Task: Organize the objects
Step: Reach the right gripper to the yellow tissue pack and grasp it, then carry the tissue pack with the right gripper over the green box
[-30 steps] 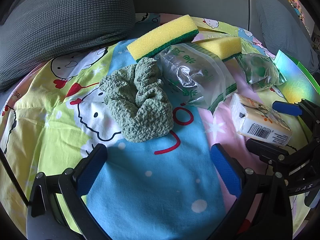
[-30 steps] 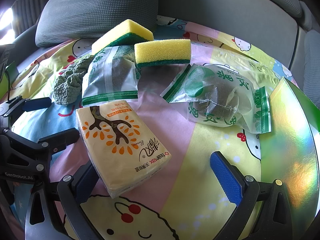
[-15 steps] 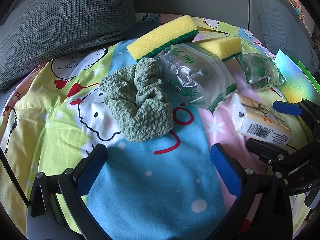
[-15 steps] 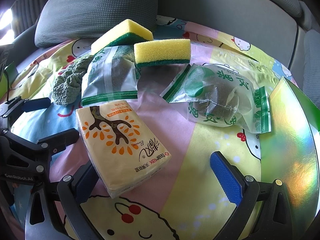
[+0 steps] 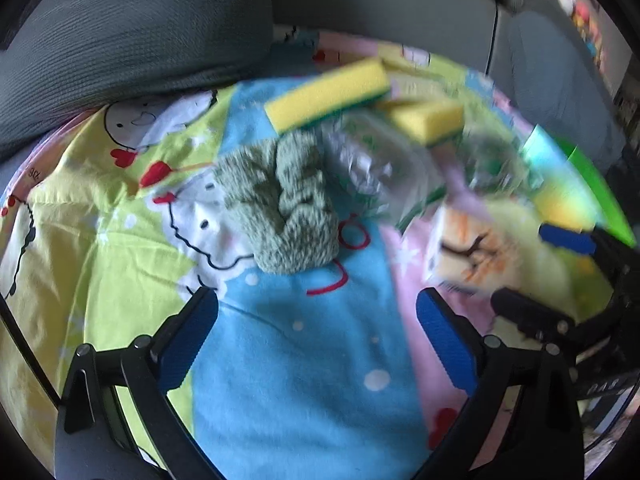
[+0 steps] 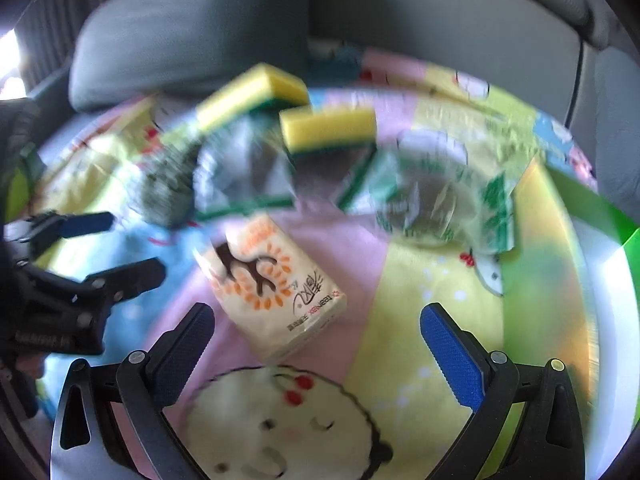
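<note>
On the cartoon bedsheet lie a green knitted cloth [image 5: 284, 204], two yellow-green sponges [image 5: 328, 94] [image 5: 430, 122], two clear green-printed bags [image 5: 372, 168] [image 6: 436, 196] and a cream tissue pack [image 6: 276, 284]. My left gripper [image 5: 316, 340] is open and empty, just short of the cloth. My right gripper [image 6: 316, 344] is open and empty, with the tissue pack lying just ahead between its fingers, untouched. Both views are blurred by motion.
A shiny green-edged box [image 6: 576, 264] sits at the right. A grey cushion [image 5: 132, 28] and grey sofa back [image 6: 440, 12] rise behind the sheet. The left gripper also shows at the left edge of the right wrist view [image 6: 80, 256].
Both grippers have pulled back and up a little, so the objects look farther off. The right view has shifted so the tissue pack sits more centred. Nothing was grasped.
</note>
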Demonstrator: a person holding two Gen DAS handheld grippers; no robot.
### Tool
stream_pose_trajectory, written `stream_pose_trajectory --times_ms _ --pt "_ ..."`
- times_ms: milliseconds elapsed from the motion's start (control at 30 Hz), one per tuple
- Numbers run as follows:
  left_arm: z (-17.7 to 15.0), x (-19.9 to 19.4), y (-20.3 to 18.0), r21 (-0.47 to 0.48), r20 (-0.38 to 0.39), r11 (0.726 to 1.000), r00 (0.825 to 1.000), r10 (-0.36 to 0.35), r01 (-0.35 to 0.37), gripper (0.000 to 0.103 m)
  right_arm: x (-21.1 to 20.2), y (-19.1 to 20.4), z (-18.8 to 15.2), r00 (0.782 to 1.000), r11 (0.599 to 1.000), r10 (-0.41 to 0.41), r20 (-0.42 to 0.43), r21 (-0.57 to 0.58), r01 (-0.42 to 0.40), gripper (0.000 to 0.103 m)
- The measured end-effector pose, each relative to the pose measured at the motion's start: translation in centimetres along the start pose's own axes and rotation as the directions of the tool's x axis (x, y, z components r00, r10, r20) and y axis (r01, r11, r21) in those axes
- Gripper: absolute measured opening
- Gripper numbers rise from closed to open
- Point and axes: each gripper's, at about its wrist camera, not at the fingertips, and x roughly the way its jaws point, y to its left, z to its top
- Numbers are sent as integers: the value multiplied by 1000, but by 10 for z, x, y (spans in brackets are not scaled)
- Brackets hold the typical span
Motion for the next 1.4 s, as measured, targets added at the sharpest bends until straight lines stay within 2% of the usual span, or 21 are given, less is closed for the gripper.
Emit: stream_pose_trajectory --times_ms 100,167,200,267,333,400,433,500,567,600,667,800,867,967,1000,1100,1267,1400 --pt "4 -20 12 -126 74 984 990 -118 127 99 -29 -2 5 996 997 16 92 75 -23 103" --pt "5 -24 11 -157 84 970 981 -173 185 99 -42 -13 11 990 977 52 131 198 -78 103" --pt "6 -24 8 -153 84 970 980 -178 189 99 -45 -22 13 986 947 85 143 297 -125 103" --pt "8 -20 -2 -135 70 976 984 -164 172 98 -45 -32 13 981 899 130 143 400 -177 103" --pt "12 -16 -9 -128 52 976 984 -171 177 98 -39 -34 15 984 867 136 116 466 -175 99" --pt "13 -10 -13 -127 41 971 979 -200 204 94 -33 -30 17 990 862 116 86 485 -143 84" --pt "15 -6 -16 -128 34 968 977 -212 215 91 -28 -29 18 991 857 118 69 497 -137 81" --pt "17 2 -20 -132 18 967 976 -217 217 85 -18 -33 14 990 835 133 42 534 -135 62" --pt "18 12 -27 -119 -6 970 977 -214 212 69 -8 -40 10 985 794 172 29 588 -156 48" --pt "18 17 -30 -111 -23 971 977 -214 210 68 -3 -43 7 981 768 194 28 618 -170 44" --pt "18 23 -34 -106 -42 973 977 -210 205 63 3 -49 3 979 742 203 28 647 -172 44" --pt "17 31 -36 -120 -72 968 970 -232 222 60 13 -54 -2 981 731 192 -25 671 -126 44" --pt "16 34 -38 -118 -81 967 969 -234 224 44 19 -55 -3 977 720 212 -33 681 -134 44" --pt "15 39 -37 -144 -91 953 956 -279 265 32 27 -54 -6 970 714 235 -56 687 -133 44" --pt "15 40 -37 -156 -95 946 949 -301 284 31 29 -53 -7 969 717 239 -60 684 -134 44" --pt "15 38 -40 -140 -95 951 952 -290 276 31 29 -49 -6 973 741 221 -65 660 -125 44" --pt "14 29 -50 -86 -80 964 962 -260 254 31 27 -52 -8 970 720 240 -42 678 -149 44" --pt "15 15 -58 -47 -31 968 968 -250 248 31 12 -51 -4 972 737 233 -13 655 -168 44"
